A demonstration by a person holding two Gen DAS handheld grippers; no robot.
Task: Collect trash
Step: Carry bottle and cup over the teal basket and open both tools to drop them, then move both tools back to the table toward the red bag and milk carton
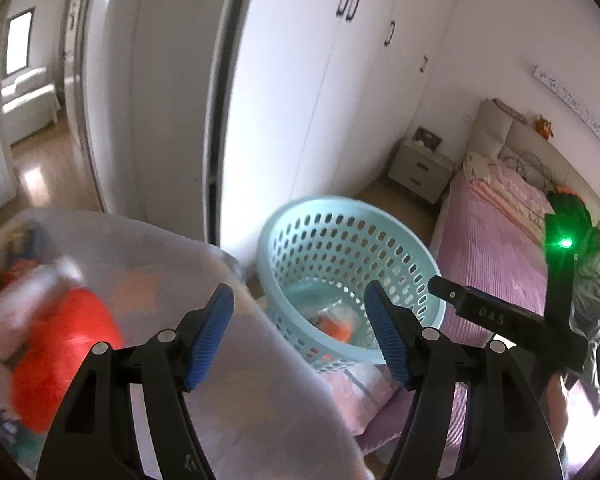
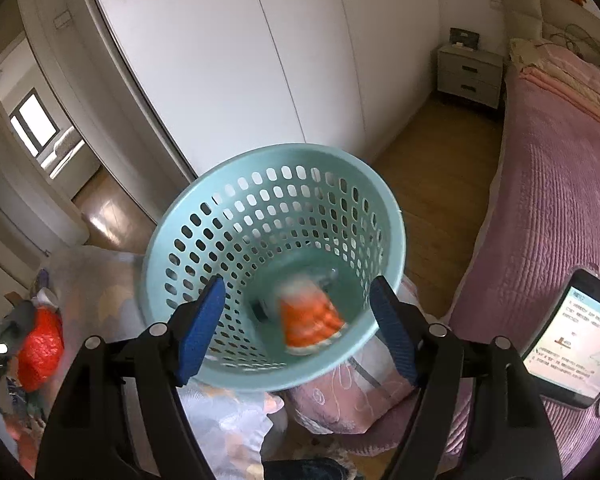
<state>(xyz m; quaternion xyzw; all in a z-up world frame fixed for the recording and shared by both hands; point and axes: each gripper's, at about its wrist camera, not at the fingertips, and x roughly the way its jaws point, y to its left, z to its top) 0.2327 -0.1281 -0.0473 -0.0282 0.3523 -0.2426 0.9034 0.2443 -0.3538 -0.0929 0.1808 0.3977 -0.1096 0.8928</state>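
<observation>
Bedroom, right gripper (image 2: 298, 330) wide around basket (image 2: 204, 216)

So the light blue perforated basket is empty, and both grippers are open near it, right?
Not quite: the basket is not empty. The right wrist view shows an orange and white wrapper lying at its bottom. Both the left gripper and the right gripper are indeed open near it.

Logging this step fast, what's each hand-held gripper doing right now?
Left hand-held gripper: open, holding nothing.
Right hand-held gripper: open, holding nothing, pointing into the basket.
</observation>
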